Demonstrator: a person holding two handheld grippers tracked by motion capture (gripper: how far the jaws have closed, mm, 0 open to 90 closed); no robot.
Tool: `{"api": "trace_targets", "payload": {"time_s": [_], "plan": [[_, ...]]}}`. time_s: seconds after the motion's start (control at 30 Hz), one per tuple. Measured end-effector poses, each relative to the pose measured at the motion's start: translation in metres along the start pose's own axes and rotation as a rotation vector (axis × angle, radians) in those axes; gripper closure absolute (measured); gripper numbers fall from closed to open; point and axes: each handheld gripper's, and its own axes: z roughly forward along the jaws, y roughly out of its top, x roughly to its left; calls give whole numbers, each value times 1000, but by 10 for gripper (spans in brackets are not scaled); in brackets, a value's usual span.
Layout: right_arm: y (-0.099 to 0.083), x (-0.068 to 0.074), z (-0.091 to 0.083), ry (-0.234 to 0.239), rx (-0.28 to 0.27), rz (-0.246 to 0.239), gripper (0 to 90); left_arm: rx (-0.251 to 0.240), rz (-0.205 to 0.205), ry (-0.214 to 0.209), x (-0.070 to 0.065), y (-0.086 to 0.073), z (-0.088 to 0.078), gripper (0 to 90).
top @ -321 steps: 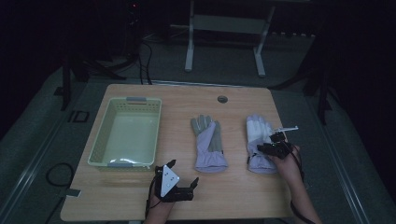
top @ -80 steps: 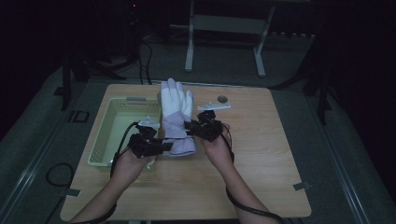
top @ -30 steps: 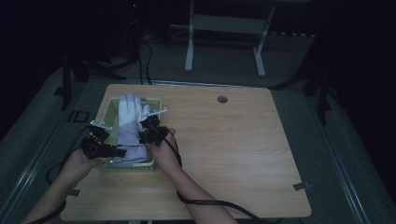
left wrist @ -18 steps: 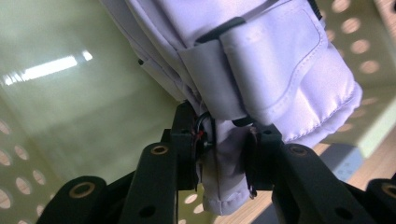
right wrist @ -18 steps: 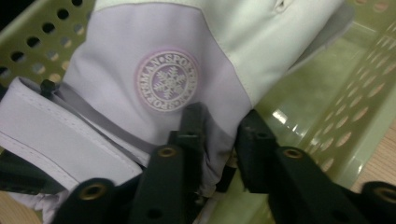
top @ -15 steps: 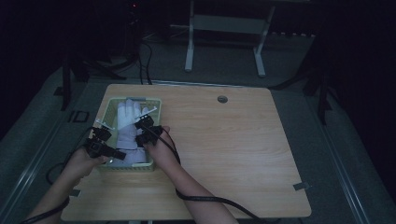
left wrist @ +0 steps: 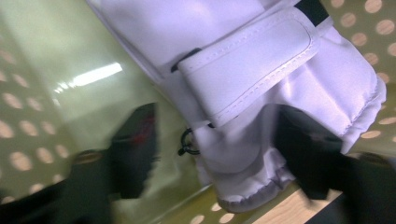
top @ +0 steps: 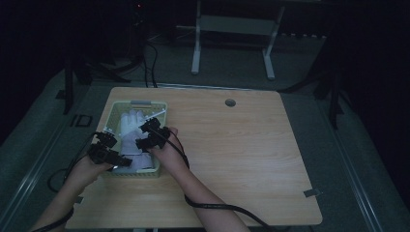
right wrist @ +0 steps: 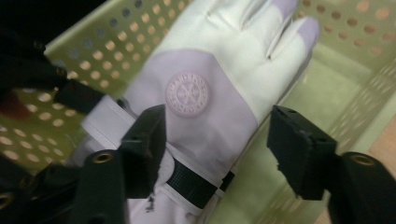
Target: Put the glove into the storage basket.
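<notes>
gloves [top: 129, 130] lie in the pale green perforated basket [top: 155, 169] at the near left of the wooden table [top: 251, 159], white and lilac, fingers pointing toward the far end of the basket and cuffs toward the person. in the right gripper view the top glove [right wrist: 205, 93] shows its back, with a round embossed badge on a lilac panel and a black strap at the wrist; in the left gripper view the cuff [left wrist: 280, 107] with its stitched white tab rests against the basket's wall (how many gloves are stacked here cannot be told for sure). the right gripper [top: 145, 137] hovers over the cuff end, its jaws having just been opening; they stand wide apart on either side of the glove's wrist, the pads clear of the fabric. the left gripper [top: 118, 162] sits at the basket's near left corner, jaws likewise just opened, one on each side of the cuff with no pad pressing on it. both forearms come in from the bottom edge, cables trailing over the table.
</notes>
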Motion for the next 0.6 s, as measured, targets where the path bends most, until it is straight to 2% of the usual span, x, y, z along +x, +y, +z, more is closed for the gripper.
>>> {"api": "trace_targets", "payload": {"time_s": [0.07,0.1,0.17,0.23,0.27,0.4,0.43,0.5,0.6], "plan": [[0,0,-3,27,10,-3,285,-37,12,41,-2,-1,-3,169],[0,0,-4,38,12,-10,264,-75,18,74,-4,-2,-6,152],[0,1,-8,40,4,-30,240,-130,6,94,-6,-3,-12,147],[0,-1,-12,60,-11,-22,217,-194,11,123,-10,-4,-19,137],[0,-3,-15,58,-16,-18,217,-211,16,125,-12,-5,-21,128],[-3,-7,-22,58,-30,-19,207,-278,19,85,-25,-6,-26,65],[-4,-8,-23,60,-30,-24,203,-296,21,64,-30,-6,-26,64],[-7,-11,-27,60,-31,-25,199,-325,23,54,-37,-6,-26,45],[-10,-16,-33,66,-37,-26,193,-350,27,15,-45,-5,-27,22]]}}
